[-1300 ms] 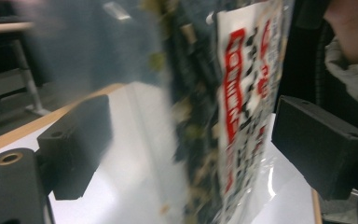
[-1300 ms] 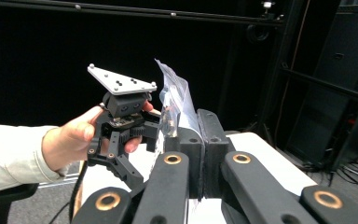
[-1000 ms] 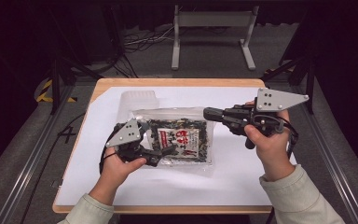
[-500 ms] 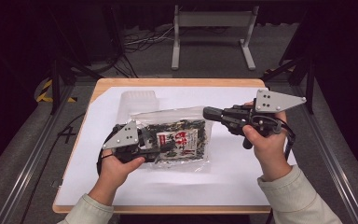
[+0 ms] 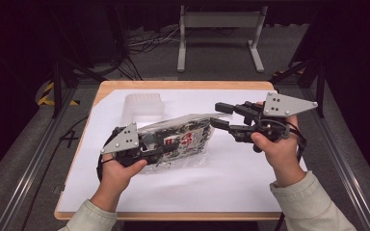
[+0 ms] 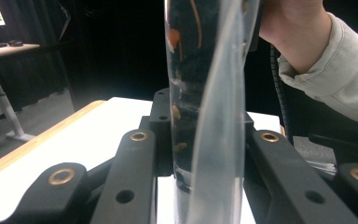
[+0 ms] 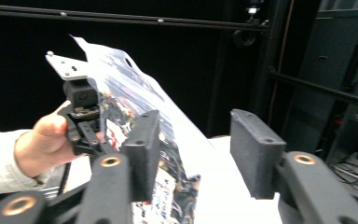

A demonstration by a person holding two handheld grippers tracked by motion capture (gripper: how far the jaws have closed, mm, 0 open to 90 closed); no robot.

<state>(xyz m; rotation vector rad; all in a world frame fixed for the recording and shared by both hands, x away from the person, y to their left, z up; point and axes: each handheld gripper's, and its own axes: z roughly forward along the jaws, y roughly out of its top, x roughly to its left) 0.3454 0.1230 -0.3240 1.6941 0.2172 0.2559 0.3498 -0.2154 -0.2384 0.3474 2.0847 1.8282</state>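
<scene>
A clear plastic bag (image 5: pixel 180 139) with dark, red-printed contents is held off the white sheet, standing on edge. My left gripper (image 5: pixel 161 150) has just closed its jaws and is shut on the bag's left end; in the left gripper view the bag (image 6: pixel 205 84) rises pinched between that gripper's (image 6: pixel 204 119) jaws. My right gripper (image 5: pixel 217 114) sits at the bag's right edge, its jaws just opened and apart. In the right gripper view the pads (image 7: pixel 144 149) stand wide with nothing pressed, the bag (image 7: pixel 135 107) lying past the left pad, held by the left gripper (image 7: pixel 81 109).
A clear plastic tray (image 5: pixel 144 103) rests at the back left of the white sheet (image 5: pixel 231 183) that covers the wooden table (image 5: pixel 173 215). A grey metal stand (image 5: pixel 219 29) is on the floor behind. Dark frame rails run along both sides.
The left gripper closed on the bag's left end and raised it onto its edge. The right gripper opened and let go of the bag's right corner.
</scene>
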